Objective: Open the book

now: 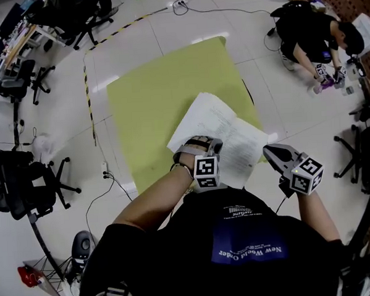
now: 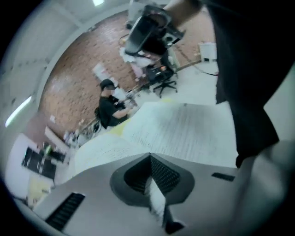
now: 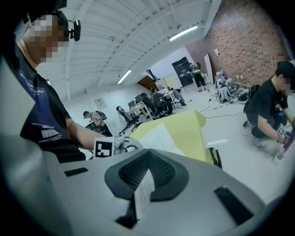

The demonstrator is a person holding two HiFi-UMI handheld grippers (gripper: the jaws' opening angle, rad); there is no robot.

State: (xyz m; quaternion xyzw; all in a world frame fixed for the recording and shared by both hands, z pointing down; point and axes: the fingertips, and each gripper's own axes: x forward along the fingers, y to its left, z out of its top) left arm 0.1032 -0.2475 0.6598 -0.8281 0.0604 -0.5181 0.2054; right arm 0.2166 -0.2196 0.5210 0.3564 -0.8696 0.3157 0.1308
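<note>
So the head view gives you the layout: the book (image 1: 218, 133) is already lying open, white pages up, at the near edge of the yellow-green table (image 1: 151, 96). The left gripper (image 1: 196, 145) is over its near corner, and the right gripper (image 1: 268, 149) is off to the side, past the table edge. You can't read the jaws from up there though.

The gripper views sort that out. On the left gripper (image 2: 150, 156) the jaws are fully together, with the open pages spread just beyond the tips. On the right gripper (image 3: 148, 152) the tips meet too, with the table further off. There's a pale strip (image 2: 156, 203) down between the left one's pads; can't tell what it is.
</note>
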